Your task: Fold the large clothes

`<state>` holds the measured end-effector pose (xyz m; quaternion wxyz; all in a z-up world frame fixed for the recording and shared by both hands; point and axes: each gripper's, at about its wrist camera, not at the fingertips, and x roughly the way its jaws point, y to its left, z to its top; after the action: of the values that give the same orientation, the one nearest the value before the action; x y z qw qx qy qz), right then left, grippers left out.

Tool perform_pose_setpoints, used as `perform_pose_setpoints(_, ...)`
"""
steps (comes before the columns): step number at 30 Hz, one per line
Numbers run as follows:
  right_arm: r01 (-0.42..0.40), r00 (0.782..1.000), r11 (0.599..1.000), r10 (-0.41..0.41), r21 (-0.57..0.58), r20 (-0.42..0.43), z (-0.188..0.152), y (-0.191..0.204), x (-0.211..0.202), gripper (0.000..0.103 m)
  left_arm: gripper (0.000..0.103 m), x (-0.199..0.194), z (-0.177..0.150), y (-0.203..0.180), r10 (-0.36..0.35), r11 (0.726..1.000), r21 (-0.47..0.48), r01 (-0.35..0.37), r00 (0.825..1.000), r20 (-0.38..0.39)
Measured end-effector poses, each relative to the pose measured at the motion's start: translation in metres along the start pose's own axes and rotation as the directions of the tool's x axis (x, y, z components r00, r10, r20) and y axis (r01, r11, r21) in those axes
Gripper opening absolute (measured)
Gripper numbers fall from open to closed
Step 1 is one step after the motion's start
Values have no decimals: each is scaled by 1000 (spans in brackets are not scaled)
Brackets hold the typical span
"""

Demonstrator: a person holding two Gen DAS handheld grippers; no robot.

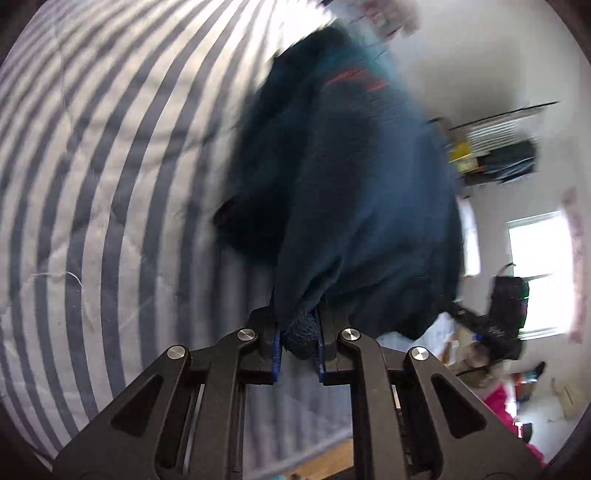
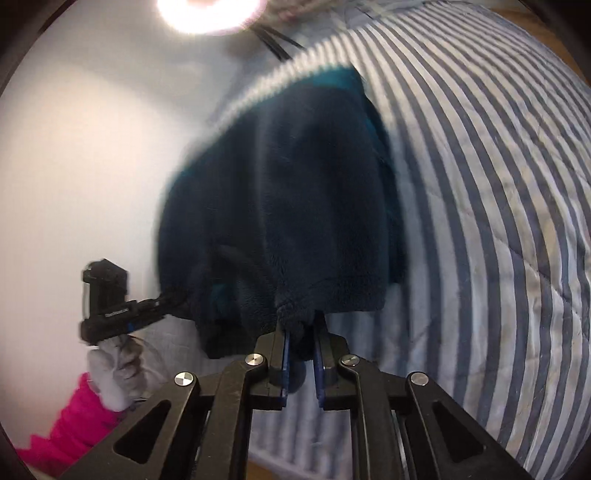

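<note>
Striped quilt (image 1: pixel 92 184) behind tongs-pinched (image 1: pixel 300 332) fuzzy fleece (image 1: pixel 351 184).

This is a bedroom in a home. A quilted bedcover (image 1: pixel 110 184) with grey and white stripes spreads to the left of the left gripper (image 1: pixel 300 345) and below it. Beyond and to its right stand white walls (image 1: pixel 480 55), a bright window (image 1: pixel 535 273) and a cluttered wall shelf (image 1: pixel 495 155). A round ceiling lamp (image 2: pixel 210 13) glows far above the right gripper (image 2: pixel 300 350).
</note>
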<state>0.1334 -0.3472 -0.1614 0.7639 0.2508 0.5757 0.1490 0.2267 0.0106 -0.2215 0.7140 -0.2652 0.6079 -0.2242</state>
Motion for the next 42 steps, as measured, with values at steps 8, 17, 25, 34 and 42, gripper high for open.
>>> perform_pose_setpoints(8,-169,982,986,169,-12,80,-13,-4,-45,45,18,-28,-10,-30,73,990,116,-81,995,74)
perform_pose_setpoints(17,-203,973,955,172,215,151,9,-72,-34,55,18,-85,-20,-46,43,989,131,-73,975,219)
perform_pose_setpoints(25,-67,991,997,64,26,117,28,-14,-39,5,18,-86,-8,-52,62,986,135,-95,972,228)
perform_pose_setpoints(34,294,955,949,-284,-115,90,22,3,-36,20,18,-77,11,-64,89,974,179,-138,961,260)
perform_pose_setpoints(42,421,864,861,-285,-286,414,56,79,-87,53,28,-81,46,-119,96,944,264,-197,931,352)
